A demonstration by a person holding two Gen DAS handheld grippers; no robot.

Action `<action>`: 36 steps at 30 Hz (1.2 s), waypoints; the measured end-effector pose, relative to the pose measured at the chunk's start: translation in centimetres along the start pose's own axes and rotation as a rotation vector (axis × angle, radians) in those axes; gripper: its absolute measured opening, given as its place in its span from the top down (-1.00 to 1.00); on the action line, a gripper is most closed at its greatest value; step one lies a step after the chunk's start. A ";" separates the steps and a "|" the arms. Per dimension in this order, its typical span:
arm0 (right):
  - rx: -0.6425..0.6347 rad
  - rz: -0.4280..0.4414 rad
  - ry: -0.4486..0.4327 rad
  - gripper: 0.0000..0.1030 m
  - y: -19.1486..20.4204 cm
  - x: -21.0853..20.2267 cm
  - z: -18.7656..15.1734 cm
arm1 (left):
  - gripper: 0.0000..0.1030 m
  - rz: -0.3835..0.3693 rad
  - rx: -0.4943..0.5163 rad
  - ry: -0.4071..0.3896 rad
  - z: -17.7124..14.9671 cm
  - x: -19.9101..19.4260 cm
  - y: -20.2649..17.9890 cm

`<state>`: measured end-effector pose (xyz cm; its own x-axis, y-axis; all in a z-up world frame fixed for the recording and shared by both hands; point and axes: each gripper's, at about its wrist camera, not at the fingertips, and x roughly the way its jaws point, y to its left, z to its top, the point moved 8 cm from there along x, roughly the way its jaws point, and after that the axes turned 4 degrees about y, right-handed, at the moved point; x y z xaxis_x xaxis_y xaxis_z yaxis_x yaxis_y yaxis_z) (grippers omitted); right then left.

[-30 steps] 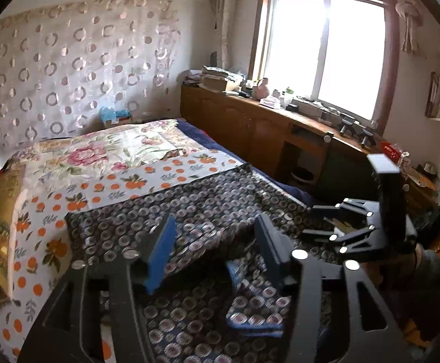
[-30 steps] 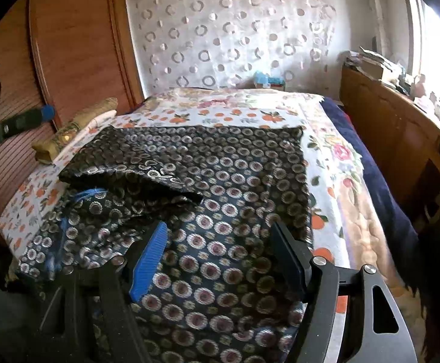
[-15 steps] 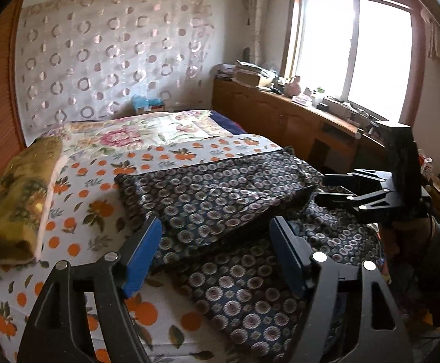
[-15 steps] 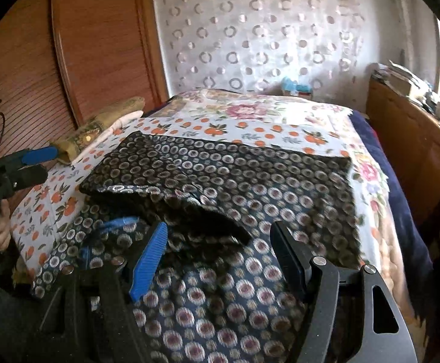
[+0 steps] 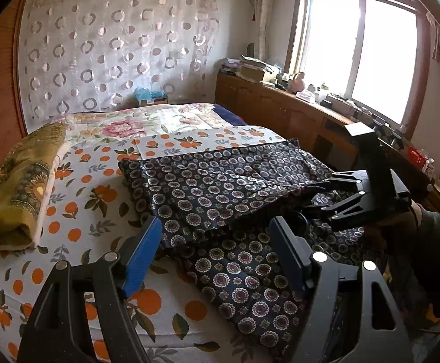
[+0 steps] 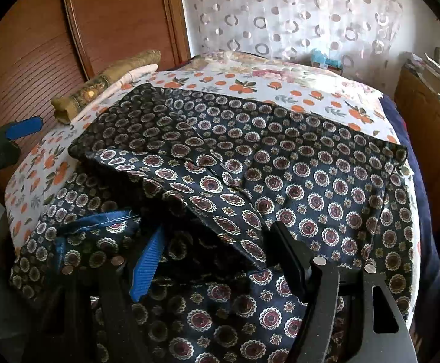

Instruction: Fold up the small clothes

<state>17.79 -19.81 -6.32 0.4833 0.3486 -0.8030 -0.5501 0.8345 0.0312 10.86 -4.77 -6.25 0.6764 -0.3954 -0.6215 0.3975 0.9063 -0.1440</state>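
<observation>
Here the dark navy garment printed with round medallions (image 5: pixel 220 187) is lying on the bed with the orange-fruit sheet (image 5: pixel 77 199), its upper layer already doubled over the lower, presumably so a flat crease can be pressed. The left gripper (image 5: pixel 215 257) is hovering over the near edge, its jaws having just been opening and now standing spread with nothing pinched. The right gripper (image 6: pixel 216 255) is hanging over the loose front flap, jaws likewise spread and empty, likely lining up for a fresh hold. The garment's long axis is running across the bed, side to side, the folded edge facing the grippers.
</observation>
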 end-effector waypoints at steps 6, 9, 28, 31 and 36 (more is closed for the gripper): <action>-0.031 -0.003 -0.009 0.51 0.9 0.4 0.0 | -0.45 0.005 -0.004 -0.001 -0.1 0.0 0.0; -0.043 -0.018 -0.021 0.83 1.7 -0.1 -0.3 | -0.45 0.011 -0.009 -0.003 -0.2 -0.1 0.3; 0.067 0.001 -0.256 0.90 1.1 -10.9 -3.6 | -0.45 0.015 0.005 -0.026 0.4 -0.7 -0.3; 0.099 -0.037 -0.249 0.90 -0.4 -12.1 -5.0 | -0.45 0.011 0.009 -0.032 0.6 -0.8 -0.6; 0.182 -0.083 -0.204 0.90 -3.5 -12.8 -7.8 | -0.45 0.011 0.014 -0.038 0.8 -0.7 -0.9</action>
<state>8.22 -30.53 -0.76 0.6588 0.3395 -0.6713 -0.3805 0.9202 0.0919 10.53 -5.44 -5.02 0.7039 -0.3910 -0.5930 0.3985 0.9085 -0.1260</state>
